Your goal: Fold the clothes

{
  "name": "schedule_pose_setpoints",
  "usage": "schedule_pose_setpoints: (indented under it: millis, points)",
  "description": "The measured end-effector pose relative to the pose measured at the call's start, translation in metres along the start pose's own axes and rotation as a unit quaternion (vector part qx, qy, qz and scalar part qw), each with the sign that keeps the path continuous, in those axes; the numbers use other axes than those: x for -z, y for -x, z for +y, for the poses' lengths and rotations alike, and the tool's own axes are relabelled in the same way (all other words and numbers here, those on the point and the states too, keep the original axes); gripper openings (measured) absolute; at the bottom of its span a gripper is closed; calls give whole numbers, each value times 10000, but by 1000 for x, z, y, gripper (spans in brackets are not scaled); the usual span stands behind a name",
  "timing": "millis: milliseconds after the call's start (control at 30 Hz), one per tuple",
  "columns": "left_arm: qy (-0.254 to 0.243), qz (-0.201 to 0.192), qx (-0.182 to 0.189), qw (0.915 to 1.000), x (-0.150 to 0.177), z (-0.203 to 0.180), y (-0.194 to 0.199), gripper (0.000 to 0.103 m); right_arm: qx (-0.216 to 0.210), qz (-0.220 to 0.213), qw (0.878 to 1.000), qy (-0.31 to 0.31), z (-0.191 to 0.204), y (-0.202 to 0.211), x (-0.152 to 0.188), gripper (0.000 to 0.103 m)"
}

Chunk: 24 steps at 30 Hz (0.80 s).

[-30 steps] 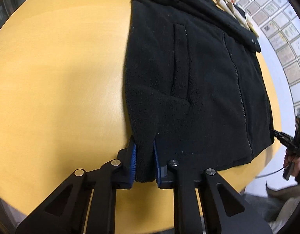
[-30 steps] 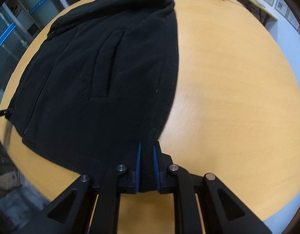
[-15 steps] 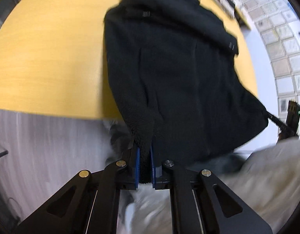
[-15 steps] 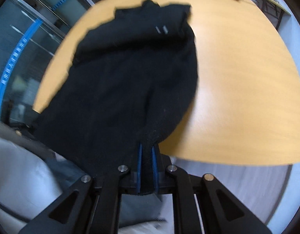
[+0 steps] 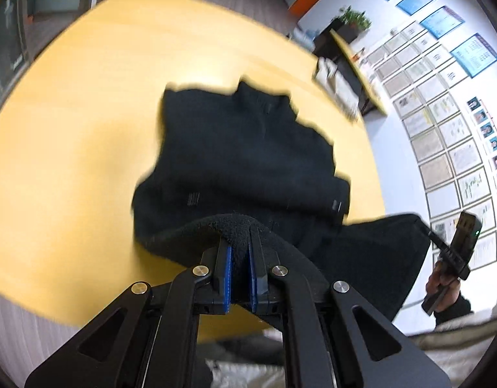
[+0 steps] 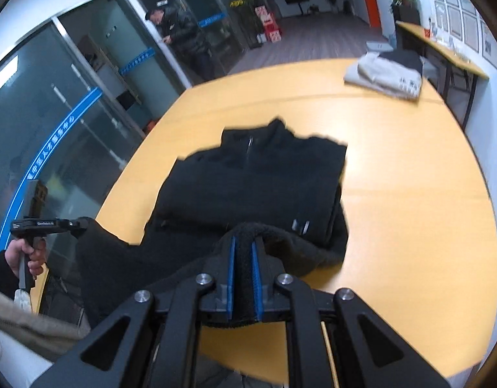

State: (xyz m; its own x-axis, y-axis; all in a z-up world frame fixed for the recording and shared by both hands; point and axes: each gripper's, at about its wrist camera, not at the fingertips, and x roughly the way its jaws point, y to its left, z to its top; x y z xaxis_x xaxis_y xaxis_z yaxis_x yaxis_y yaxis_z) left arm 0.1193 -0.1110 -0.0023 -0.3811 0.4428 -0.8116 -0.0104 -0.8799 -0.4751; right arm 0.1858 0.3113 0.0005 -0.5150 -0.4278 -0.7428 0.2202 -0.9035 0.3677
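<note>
A black fleece jacket [image 5: 245, 161] lies on the round yellow table [image 5: 70, 148], collar at the far side. My left gripper [image 5: 239, 252] is shut on the jacket's hem at its left corner and holds it lifted above the near table edge. My right gripper [image 6: 243, 252] is shut on the hem's right corner, also lifted. The hem hangs between the two grippers. The jacket [image 6: 258, 177] shows the same way in the right wrist view. Each gripper shows in the other's view: the right [image 5: 455, 252], the left [image 6: 38, 226].
A folded pale garment [image 6: 384, 74] lies at the table's [image 6: 410, 194] far right edge. A narrow side table [image 6: 442, 48] stands beyond it by the wall. Glass partitions and a standing person [image 6: 183, 38] are at the back left.
Both grippers have raised the jacket's hem and carried it up and forward over the table. The views have tilted up, and the room beyond the table now shows.
</note>
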Motion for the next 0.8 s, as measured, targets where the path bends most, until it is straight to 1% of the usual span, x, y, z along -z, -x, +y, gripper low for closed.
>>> schedule_pose_setpoints:
  millis: [133,233,367,433,500,633,700,800]
  points:
    - [-70,-284,5,9996,-53,-3,-14,7,209,-102,9997,-125,-24,-22,-37,9]
    - [27,-322,-24,9995,-88,8,-40,7,366,-178,9989,-218,-42,-39,-65,9]
    - [308,-336,-69,9989,-126,35,-85,7,592,-9,9970,-500,-66,-104,-99,9]
    - [471,-279,-77,9985,-143,52,-120,7,765,91,9954,-561,-77,-139,-113,9]
    - [585,-184,-111,9981,-156,69,-149,7,912,219,9931,-704,-92,-170,-122,9]
    - [782,-13,-91,9969,-176,98,-195,7,1094,475,9899,-767,-109,-218,-129,9]
    - [761,99,-176,9969,-183,106,-218,7,1209,588,9878,-786,-115,-242,-129,10]
    - [734,180,-227,9969,-191,113,-242,8,1307,645,9851,-910,-126,-264,-127,10]
